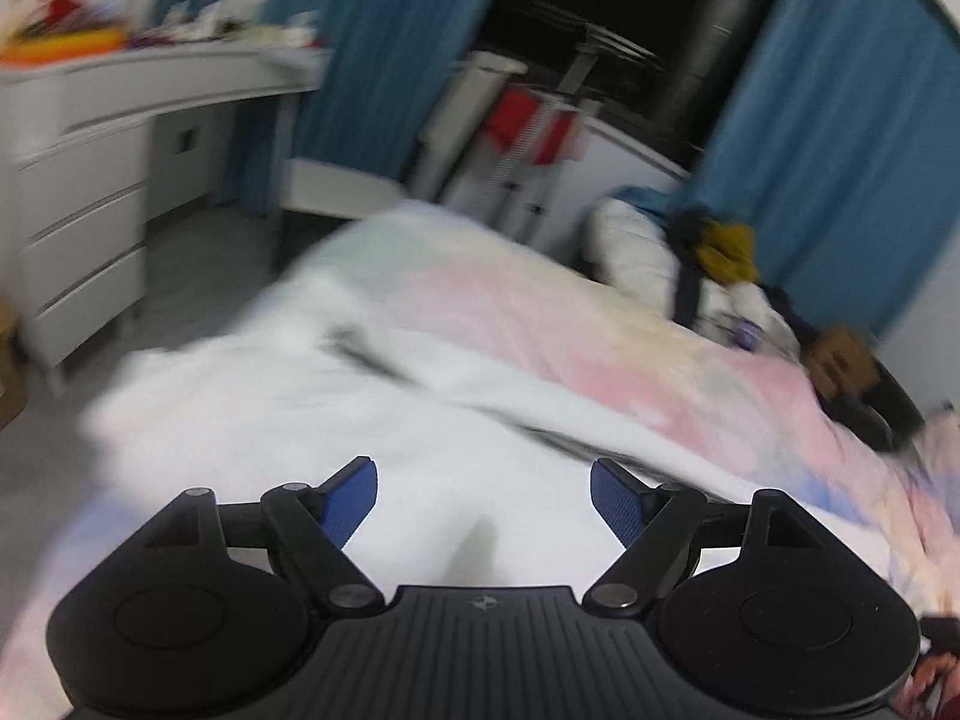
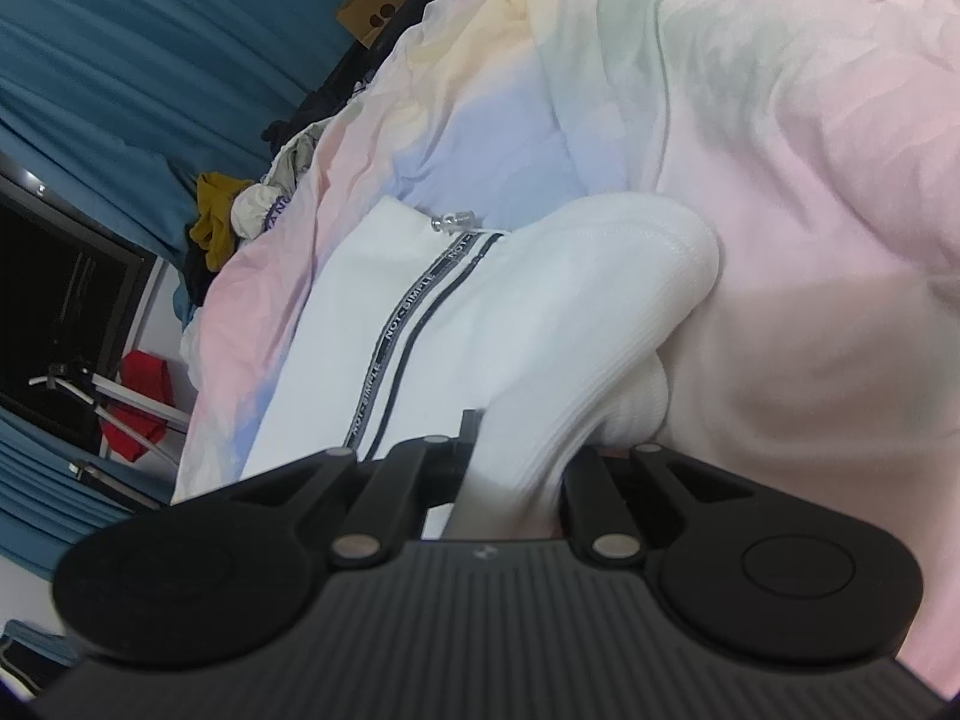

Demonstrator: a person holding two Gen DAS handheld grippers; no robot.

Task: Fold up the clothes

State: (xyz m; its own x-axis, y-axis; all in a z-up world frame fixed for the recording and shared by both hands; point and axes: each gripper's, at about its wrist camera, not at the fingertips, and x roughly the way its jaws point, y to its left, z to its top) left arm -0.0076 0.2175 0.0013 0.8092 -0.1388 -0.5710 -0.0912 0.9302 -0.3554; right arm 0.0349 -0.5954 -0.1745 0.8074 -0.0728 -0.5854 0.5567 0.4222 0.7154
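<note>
A white garment [image 2: 510,312] with a black-and-grey lettered stripe lies on the pastel bedcover [image 2: 810,180]. Its ribbed edge is bunched up and runs down into my right gripper [image 2: 516,450], which is shut on it; the cloth hides the fingertips. In the blurred left wrist view the same white garment [image 1: 288,414] spreads over the bedcover [image 1: 540,312]. My left gripper [image 1: 483,498] hangs above it, open, its blue pads wide apart with nothing between them.
A white chest of drawers [image 1: 84,192] stands left of the bed. Blue curtains [image 1: 828,138] hang behind. A heap of other clothes [image 1: 720,252] and a brown paper bag [image 2: 372,12] lie at the bed's far side. A red cloth [image 1: 528,120] hangs on a rack.
</note>
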